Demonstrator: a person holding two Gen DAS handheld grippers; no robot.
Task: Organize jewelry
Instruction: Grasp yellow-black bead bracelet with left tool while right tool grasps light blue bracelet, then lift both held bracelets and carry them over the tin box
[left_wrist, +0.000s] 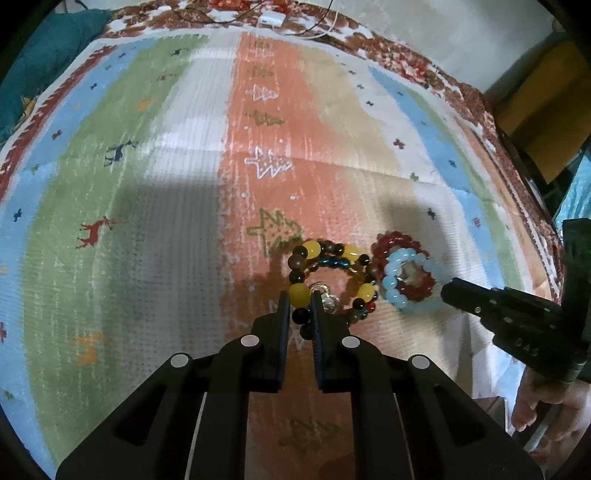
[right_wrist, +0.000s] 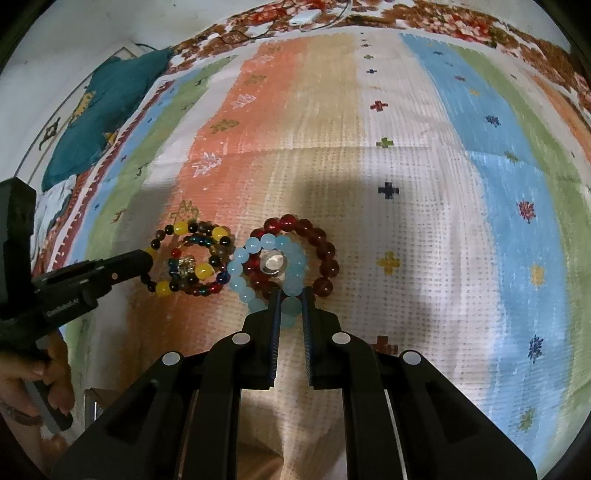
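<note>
Left hand-held gripper (left_wrist: 300, 301) clamped on yellow-and-dark bead bracelet (left_wrist: 328, 284), pads nearly together. Right hand-held gripper (right_wrist: 291, 297) pinched shut on pale blue bracelet (right_wrist: 266, 266), which overlaps red bracelet (right_wrist: 314, 251). Both piles touching mid-mat (right_wrist: 406, 184), well clear of edges. One grip per pile: likely to pull tangled clusters apart.

Striped patterned cloth (left_wrist: 177, 155), teal cushion (right_wrist: 107, 110)
</note>
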